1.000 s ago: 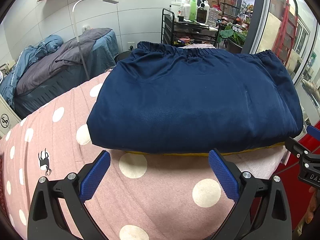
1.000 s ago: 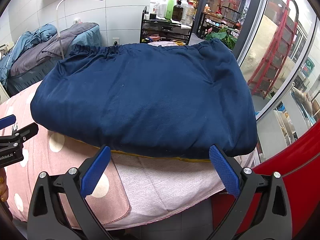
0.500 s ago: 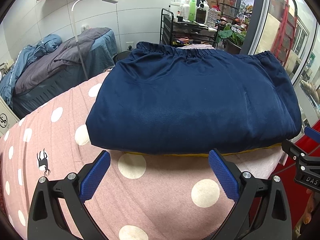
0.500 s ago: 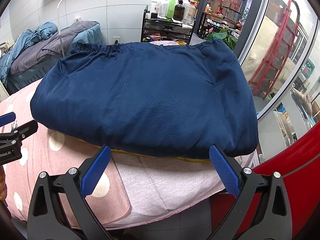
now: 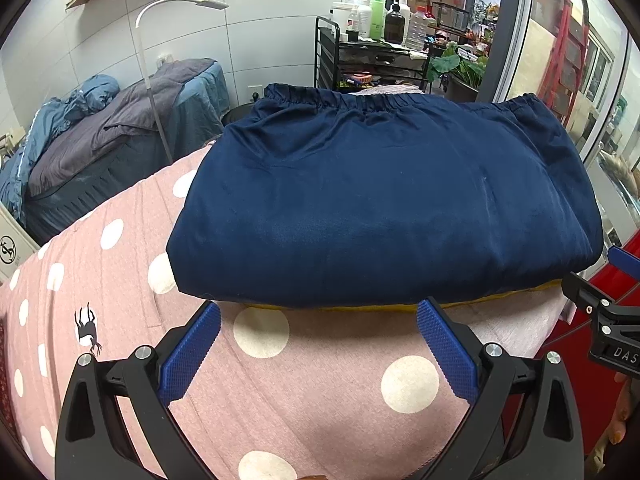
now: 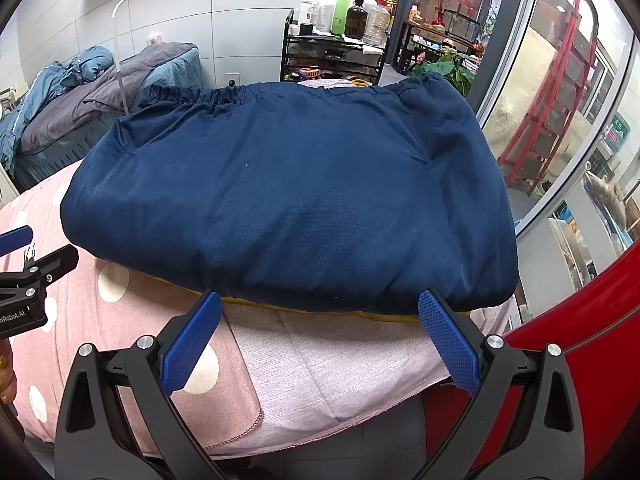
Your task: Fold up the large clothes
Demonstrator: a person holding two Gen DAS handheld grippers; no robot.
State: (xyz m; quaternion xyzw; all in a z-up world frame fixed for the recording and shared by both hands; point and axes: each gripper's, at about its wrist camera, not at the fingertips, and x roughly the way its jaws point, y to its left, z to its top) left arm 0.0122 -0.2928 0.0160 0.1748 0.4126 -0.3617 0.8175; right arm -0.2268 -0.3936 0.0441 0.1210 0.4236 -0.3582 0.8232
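The left gripper (image 5: 318, 346) stands wide apart, its blue pads (image 5: 188, 354) empty over the pink polka-dot cover (image 5: 256, 396), just short of the near fold of the navy garment (image 5: 380, 200). The right gripper (image 6: 320, 344) is equally wide and empty, its pads (image 6: 448, 344) near the same edge, above a pale pink cloth (image 6: 336, 364) that overlaps the dotted cover. The garment lies folded across the table, elastic waistband (image 5: 360, 98) on the far side, a yellow lining (image 6: 320, 312) showing beneath its near edge. Nothing lies between fingers and fabric. Beyond it stand a black cart of bottles (image 5: 372, 44), and far left a covered bed (image 5: 120, 132) with a white lamp (image 5: 160, 60). A red ladder (image 6: 556, 92) stands right, behind glass.
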